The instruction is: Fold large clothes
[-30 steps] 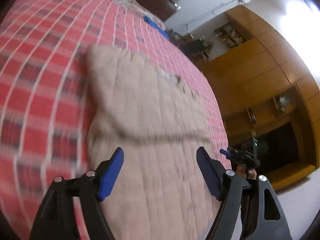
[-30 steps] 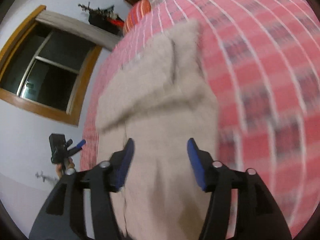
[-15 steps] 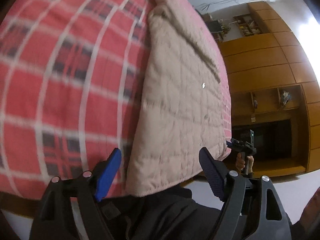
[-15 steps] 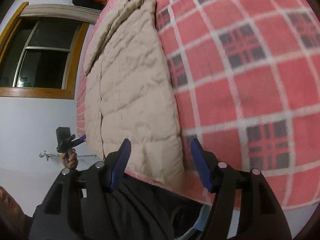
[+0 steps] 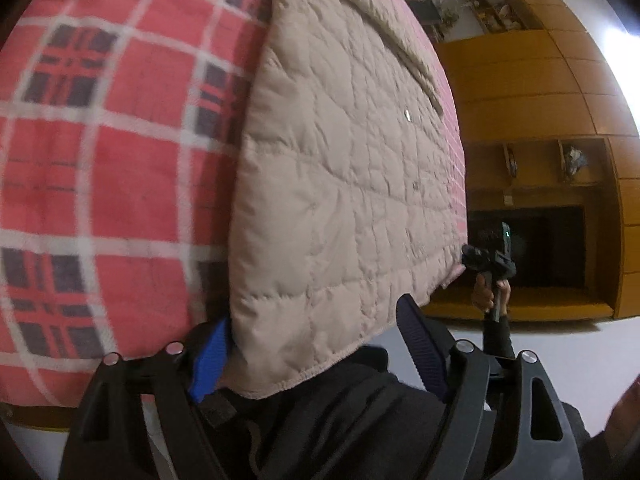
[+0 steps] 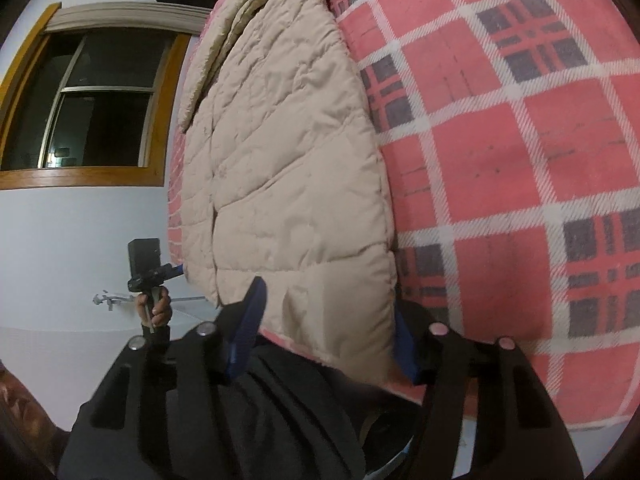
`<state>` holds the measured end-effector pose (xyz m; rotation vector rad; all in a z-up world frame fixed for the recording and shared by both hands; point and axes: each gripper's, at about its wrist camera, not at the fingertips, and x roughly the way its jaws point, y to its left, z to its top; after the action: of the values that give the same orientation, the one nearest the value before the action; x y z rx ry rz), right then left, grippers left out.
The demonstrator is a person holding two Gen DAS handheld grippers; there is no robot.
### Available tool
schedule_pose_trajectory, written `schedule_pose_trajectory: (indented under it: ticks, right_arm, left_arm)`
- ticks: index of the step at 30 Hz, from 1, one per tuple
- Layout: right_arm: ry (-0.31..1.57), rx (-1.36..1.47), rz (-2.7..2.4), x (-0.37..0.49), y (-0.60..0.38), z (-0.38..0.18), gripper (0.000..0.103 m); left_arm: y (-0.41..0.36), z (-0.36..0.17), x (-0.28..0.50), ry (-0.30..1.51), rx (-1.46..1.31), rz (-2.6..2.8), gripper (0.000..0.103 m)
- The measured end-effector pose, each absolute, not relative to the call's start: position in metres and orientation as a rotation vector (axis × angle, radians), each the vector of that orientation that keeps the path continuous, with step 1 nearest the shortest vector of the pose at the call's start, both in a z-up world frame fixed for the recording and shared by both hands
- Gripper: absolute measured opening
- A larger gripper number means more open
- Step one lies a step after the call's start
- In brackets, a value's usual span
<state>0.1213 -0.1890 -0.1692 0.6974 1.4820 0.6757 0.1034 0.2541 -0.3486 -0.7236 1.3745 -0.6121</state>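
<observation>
A beige quilted jacket [image 5: 340, 184] lies flat on the red plaid bed cover [image 5: 100, 160], and its hem hangs over the near bed edge. My left gripper [image 5: 316, 354] is open, and the jacket's left hem corner sits between its blue fingers [image 5: 208, 360]. In the right wrist view the same jacket [image 6: 288, 168] shows its right hem corner between the fingers of my open right gripper [image 6: 324, 338]. Each view also catches the other gripper beside the far hem corner: the right gripper [image 5: 488, 256] and the left gripper [image 6: 152, 268], each held in a hand.
The person's dark clothing [image 5: 340, 420] fills the space just below the bed edge. Wooden cabinets [image 5: 540, 100] stand beyond the bed on one side. A dark window [image 6: 92, 96] in a white wall is on the other. Plaid cover [image 6: 520, 160] stretches to the right.
Both grippers came down from above the jacket to the near bed edge. They have moved in on the hem corners, which now sit between the open fingers.
</observation>
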Motion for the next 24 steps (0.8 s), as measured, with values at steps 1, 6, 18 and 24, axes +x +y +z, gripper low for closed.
schedule_pose_trajectory:
  ticks: [1, 6, 18, 24]
  right_arm:
    - [1.479, 0.697, 0.675, 0.119, -0.189, -0.169, 0.050]
    - [1.469, 0.705, 0.679, 0.113, -0.199, -0.172, 0.034]
    - [1.262, 0.751, 0.735, 0.104, -0.204, -0.117, 0.011]
    - [1.170, 0.769, 0.743, 0.118, -0.206, -0.089, 0.010]
  left_arm:
    - [0.246, -0.350, 0.105, 1.385, -0.728, -0.614, 0.053]
    - [0.247, -0.356, 0.110, 1.390, -0.753, -0.604, 0.030]
    - [0.251, -0.315, 0.094, 1.107, -0.914, -0.650, 0.012]
    - [0.255, -0.290, 0.103, 1.003, -0.948, -0.670, 0.012]
